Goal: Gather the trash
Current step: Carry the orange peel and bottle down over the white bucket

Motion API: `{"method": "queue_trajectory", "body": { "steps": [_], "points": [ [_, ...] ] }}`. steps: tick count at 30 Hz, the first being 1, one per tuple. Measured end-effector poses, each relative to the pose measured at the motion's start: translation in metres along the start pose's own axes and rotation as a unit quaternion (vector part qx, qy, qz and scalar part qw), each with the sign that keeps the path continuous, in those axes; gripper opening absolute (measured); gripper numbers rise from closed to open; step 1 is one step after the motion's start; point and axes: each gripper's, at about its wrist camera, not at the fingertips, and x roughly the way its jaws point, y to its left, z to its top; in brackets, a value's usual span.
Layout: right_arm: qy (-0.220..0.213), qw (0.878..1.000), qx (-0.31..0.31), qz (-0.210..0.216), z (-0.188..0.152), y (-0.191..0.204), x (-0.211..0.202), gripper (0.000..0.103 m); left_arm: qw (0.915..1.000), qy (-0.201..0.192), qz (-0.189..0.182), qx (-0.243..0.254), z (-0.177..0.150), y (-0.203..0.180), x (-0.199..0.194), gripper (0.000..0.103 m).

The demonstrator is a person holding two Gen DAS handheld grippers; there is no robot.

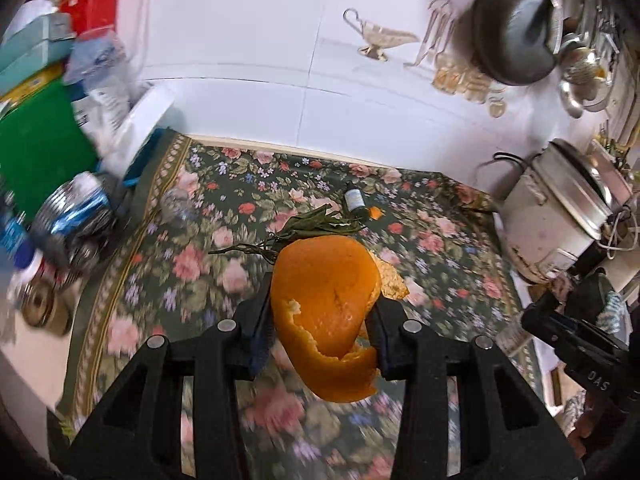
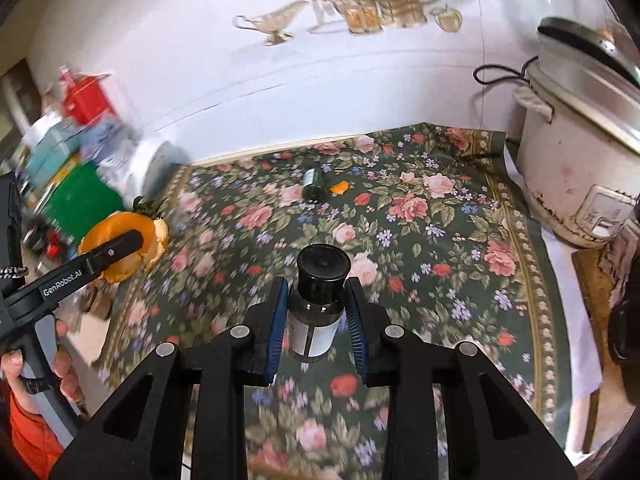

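Observation:
My left gripper [image 1: 320, 312] is shut on a large orange peel [image 1: 326, 312] and holds it above the floral cloth [image 1: 224, 216]. It also shows at the left of the right wrist view [image 2: 120, 246]. My right gripper [image 2: 318, 320] is shut on a small dark bottle [image 2: 318, 312] with a black cap and white label, held above the cloth. On the cloth lie a second small dark bottle [image 1: 354, 200], a small orange peel scrap [image 1: 375, 212] beside it, and a dried leafy stem [image 1: 296, 226].
A pile of boxes, bags and a crushed blue can [image 1: 76, 216] crowds the left edge. A white rice cooker [image 2: 580, 152] stands at the right. A dark wok [image 1: 516, 28] hangs on the tiled wall behind.

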Motion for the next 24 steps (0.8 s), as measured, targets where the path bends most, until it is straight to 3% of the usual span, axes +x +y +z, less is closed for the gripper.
{"method": "queue_trajectory", "body": {
  "steps": [8, 14, 24],
  "points": [
    [-0.006, 1.0, -0.02, 0.019, -0.036, 0.012, -0.051, 0.026, 1.0, 0.001, 0.001, -0.008, -0.049, -0.008, -0.066, 0.04],
    [-0.018, 1.0, -0.009, 0.018, -0.07, 0.026, -0.082, 0.026, 0.9999, 0.013, 0.002, 0.007, -0.091, 0.001, -0.091, 0.04],
    [-0.007, 1.0, 0.006, 0.001, -0.159, 0.079, -0.121, 0.026, 0.9988, 0.038, -0.014, 0.026, -0.183, 0.036, -0.155, 0.04]
  ]
}}
